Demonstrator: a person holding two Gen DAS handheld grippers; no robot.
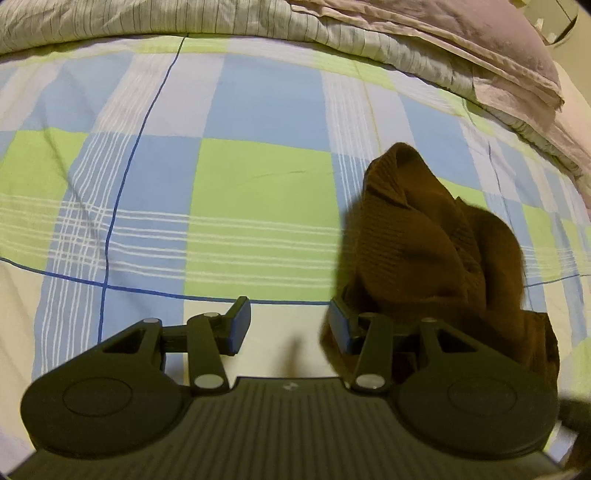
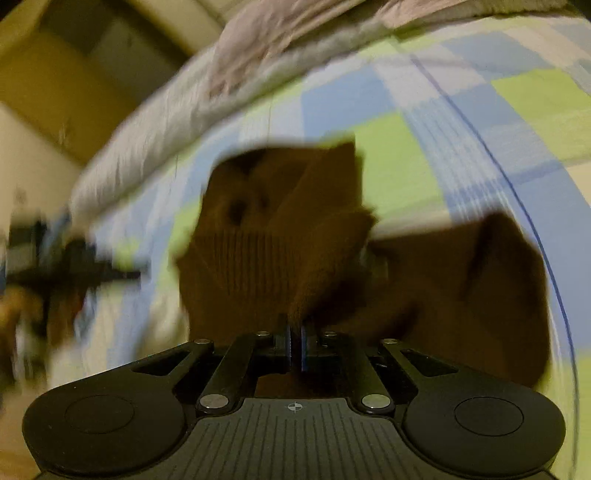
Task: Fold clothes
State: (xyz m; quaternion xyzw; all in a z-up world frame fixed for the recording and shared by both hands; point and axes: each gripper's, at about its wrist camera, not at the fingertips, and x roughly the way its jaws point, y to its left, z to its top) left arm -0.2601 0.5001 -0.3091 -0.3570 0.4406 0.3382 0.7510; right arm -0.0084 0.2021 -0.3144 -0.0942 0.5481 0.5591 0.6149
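A brown knitted garment is bunched up on the checked bedsheet, to the right in the left wrist view. My left gripper is open, with nothing between its fingers; its right finger sits against the garment's left edge. In the blurred right wrist view the same brown knitted garment hangs crumpled in front of the camera, and my right gripper is shut on a fold of it. The left gripper shows as a dark blur at the far left.
A striped grey quilt and pinkish pillows lie along the far side of the bed. A wall and dark furniture stand beyond the bed in the right wrist view.
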